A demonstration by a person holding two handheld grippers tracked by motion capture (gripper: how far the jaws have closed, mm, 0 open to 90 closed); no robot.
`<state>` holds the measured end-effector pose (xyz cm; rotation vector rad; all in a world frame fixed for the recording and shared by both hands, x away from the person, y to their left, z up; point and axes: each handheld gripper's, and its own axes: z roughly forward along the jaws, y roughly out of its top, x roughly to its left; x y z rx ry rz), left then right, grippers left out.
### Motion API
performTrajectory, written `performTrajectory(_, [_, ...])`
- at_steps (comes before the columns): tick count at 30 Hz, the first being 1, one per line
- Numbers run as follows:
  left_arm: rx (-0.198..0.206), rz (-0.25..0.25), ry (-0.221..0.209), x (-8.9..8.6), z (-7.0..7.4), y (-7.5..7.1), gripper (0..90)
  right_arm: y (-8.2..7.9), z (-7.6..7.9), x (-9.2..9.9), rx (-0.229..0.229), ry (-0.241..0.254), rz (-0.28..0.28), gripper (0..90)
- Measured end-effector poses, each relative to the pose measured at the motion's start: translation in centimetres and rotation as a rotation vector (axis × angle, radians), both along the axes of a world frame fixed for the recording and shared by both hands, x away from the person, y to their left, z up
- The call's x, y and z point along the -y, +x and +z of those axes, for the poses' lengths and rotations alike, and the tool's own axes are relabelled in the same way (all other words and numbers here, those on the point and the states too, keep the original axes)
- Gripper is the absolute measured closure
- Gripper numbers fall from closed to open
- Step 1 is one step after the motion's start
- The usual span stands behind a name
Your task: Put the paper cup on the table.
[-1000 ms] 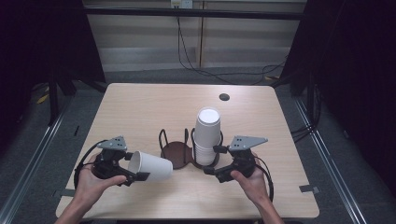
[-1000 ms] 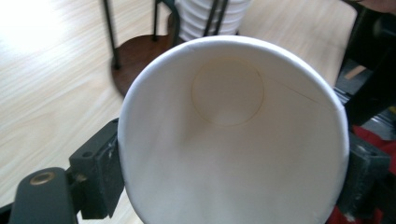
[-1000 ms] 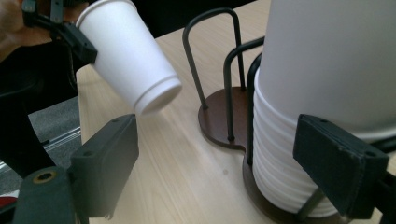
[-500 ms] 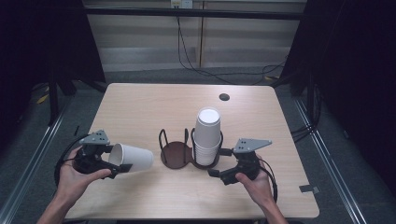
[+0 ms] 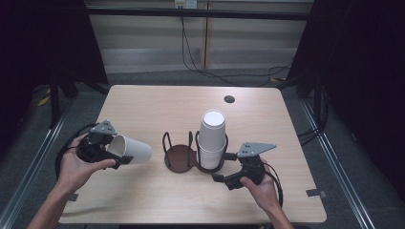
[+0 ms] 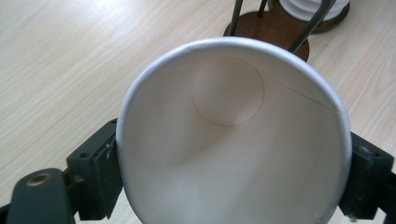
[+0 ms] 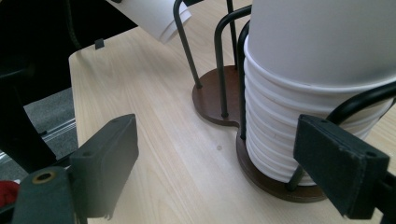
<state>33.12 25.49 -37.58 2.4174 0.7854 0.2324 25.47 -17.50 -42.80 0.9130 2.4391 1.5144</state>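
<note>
L claw [image 5: 125, 151] holding one cup [image 5: 133, 150] sideways, left of rack [image 5: 180, 156], jaws just been easing wider. R claw [image 5: 228, 168] gaping beside stack [image 5: 211, 138]. Cup pulled; placing still pending.

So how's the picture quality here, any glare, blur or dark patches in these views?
High view: table evenly lit, surroundings nearly black. Left gripper view: bright glare on the wood at top, paper cup softly shaded inside, fairly sharp. Right gripper view: cup stack sharp, near black pads slightly soft, dark upper left corner.
</note>
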Motion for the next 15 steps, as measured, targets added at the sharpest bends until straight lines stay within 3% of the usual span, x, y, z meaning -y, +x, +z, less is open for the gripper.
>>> performTrajectory(3, [-0.006,0.021,0.032,0.6,0.4,0.6,13.0,0.0,-0.1,0.1,-0.004,-0.002,-0.002,14.2])
performTrajectory(5, [-0.022,0.011,0.06,1.2,0.5,1.1,13.1,0.1,-0.1,0.1,-0.008,-0.012,-0.004,14.3])
performTrajectory(6, [-0.008,0.012,0.073,1.5,0.4,1.3,13.1,0.1,-0.1,0.0,-0.009,-0.017,-0.004,14.3])
performTrajectory(12, [-0.025,0.003,0.154,2.8,0.0,2.7,12.8,0.1,-0.1,0.0,-0.006,-0.018,-0.001,14.3])
performTrajectory(15, [-0.057,-0.01,0.173,3.4,-0.3,3.6,12.7,0.0,-0.2,0.0,-0.007,-0.016,-0.004,14.3])
